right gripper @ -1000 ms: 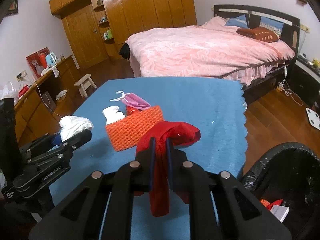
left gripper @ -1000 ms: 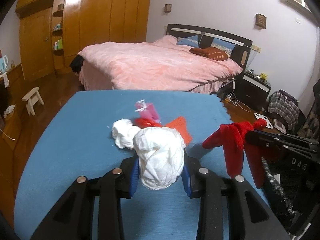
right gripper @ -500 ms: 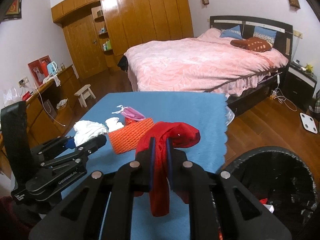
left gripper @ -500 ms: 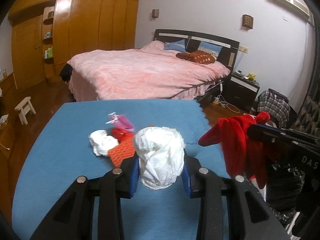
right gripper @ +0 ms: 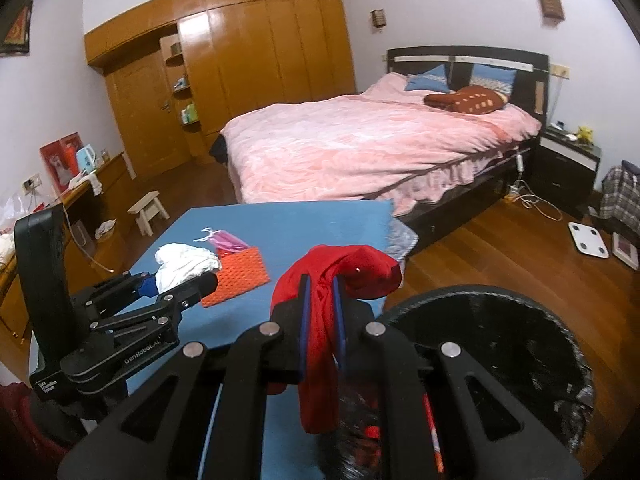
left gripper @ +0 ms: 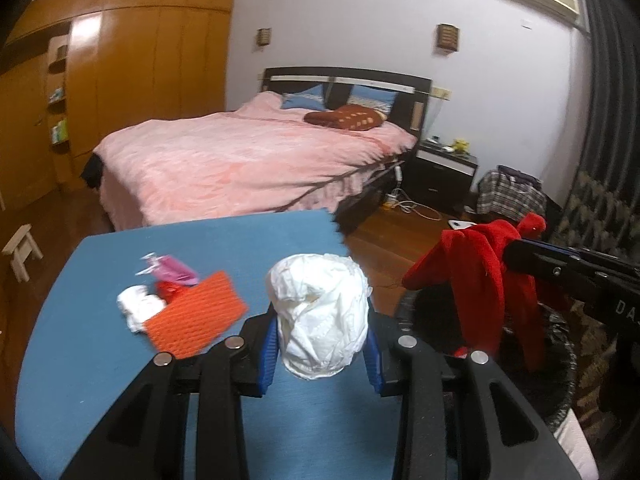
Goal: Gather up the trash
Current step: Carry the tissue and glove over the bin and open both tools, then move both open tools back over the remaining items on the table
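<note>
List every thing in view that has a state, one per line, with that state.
Left gripper: shut on the white wad, held above the table.
Right gripper: shut on the red cloth, which hangs at the bin rim.
Bin: open, black liner, some trash inside.
Orange mesh: lying on the table.
Pink packet: lying on the table.
Small white wad: lying on the table.

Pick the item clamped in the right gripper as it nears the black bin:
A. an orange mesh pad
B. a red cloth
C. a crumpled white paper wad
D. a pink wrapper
B: the right gripper is shut on the red cloth, which hangs down by the bin; the white wad sits in the left gripper.
</note>
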The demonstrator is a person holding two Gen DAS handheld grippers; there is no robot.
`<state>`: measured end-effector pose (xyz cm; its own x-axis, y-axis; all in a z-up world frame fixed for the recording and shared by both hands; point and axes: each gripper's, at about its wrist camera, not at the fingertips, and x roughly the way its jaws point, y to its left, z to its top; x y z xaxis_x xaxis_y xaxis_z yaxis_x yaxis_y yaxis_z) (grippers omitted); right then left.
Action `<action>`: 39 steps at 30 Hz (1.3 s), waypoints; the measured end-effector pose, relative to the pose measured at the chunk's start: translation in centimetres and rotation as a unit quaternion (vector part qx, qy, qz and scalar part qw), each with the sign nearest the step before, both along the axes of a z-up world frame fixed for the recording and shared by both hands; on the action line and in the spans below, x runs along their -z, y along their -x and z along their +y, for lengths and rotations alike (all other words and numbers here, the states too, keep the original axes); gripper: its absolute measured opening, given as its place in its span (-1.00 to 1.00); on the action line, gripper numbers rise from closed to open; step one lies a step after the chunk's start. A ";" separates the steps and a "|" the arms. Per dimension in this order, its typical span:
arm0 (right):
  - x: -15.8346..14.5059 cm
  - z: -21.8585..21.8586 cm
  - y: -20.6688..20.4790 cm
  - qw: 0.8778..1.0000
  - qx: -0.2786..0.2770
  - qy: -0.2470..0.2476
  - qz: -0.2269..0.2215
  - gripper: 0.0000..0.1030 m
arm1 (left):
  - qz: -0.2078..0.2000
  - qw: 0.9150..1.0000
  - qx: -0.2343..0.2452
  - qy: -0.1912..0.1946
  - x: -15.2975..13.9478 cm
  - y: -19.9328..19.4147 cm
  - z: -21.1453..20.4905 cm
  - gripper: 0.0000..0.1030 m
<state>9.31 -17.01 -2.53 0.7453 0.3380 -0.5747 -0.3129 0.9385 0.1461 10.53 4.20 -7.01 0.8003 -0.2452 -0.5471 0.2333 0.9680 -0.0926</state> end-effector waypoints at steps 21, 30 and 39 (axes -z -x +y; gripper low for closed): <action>3.4 -12.3 4.2 0.993 0.107 0.025 0.030 -0.79 | 0.010 0.991 0.131 -0.008 1.1 0.6 -13.2 -0.30; 6.6 -15.2 3.8 0.986 0.152 0.032 0.068 -0.01 | 0.039 0.986 0.160 0.000 2.3 0.0 -15.1 0.34; 7.0 -15.8 3.8 0.980 0.188 0.030 0.055 0.82 | 0.030 0.994 0.108 0.002 1.9 -0.5 -12.0 0.78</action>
<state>5.47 -32.85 -9.49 0.7435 0.0146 -0.6685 0.0704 0.9925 0.0999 11.07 -7.76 -8.87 0.6944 -0.4105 -0.5910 0.4299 0.8953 -0.1169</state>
